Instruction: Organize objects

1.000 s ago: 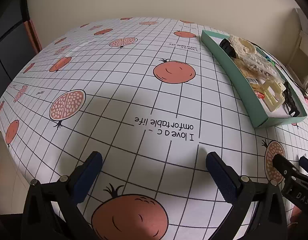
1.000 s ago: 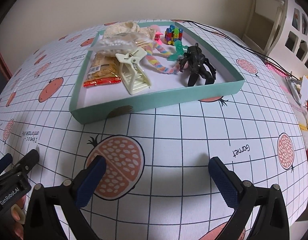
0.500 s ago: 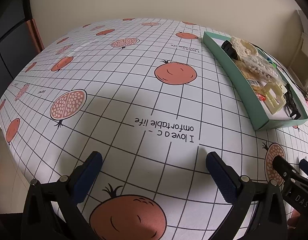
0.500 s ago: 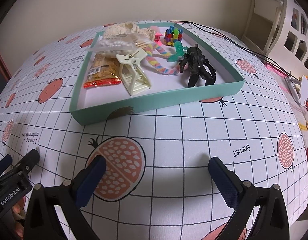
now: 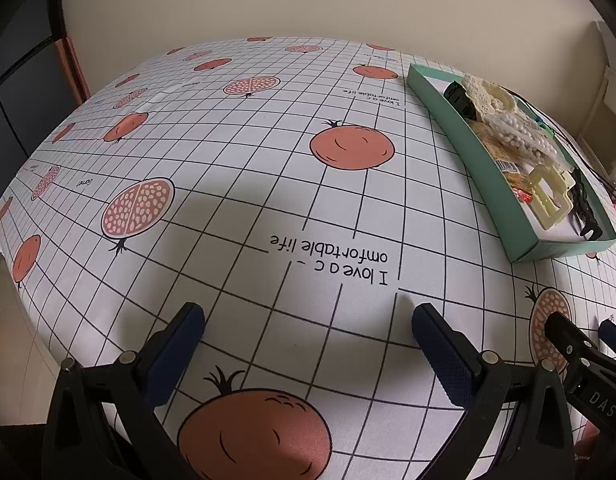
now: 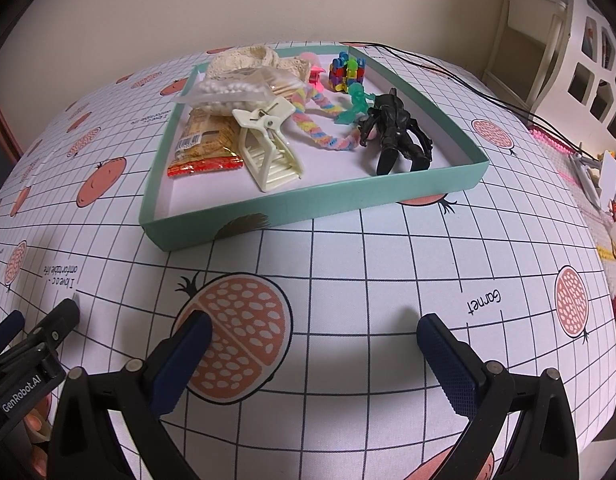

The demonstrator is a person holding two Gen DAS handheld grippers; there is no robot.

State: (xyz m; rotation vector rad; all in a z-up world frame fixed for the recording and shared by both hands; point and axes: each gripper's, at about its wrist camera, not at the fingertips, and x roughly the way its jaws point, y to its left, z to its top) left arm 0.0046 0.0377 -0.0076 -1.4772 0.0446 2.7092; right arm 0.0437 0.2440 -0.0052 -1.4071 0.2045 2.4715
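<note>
**Clerk:** Hand-held gripper, left: in your left wrist view its fingers stand wide apart with nothing between them, low over the tabletop. Against half a second ago, this view has hardly shifted; the teal tray sits at the same far-right spot, seen edge-on.

**Operator:** And what does that mean for the job?

**Clerk:** Little has changed, so you can't read a stage from it. All the small items you can see lie inside the tray; the cloth around it shows none loose. That fits a sorting already finished, or items gathered there waiting to be taken out.

**Operator:** The other view?

**Clerk:** Hand-held gripper, right: also spread and carrying nothing, facing the tray's near wall. Here you see the contents from above, which the left view hides behind the wall: cream hair claw, snack packet, bag of white beads, lace, pastel twisted cord, black figure, green figure, coloured block cluster. Your left view alone shows the bare left stretch of cloth.
</note>
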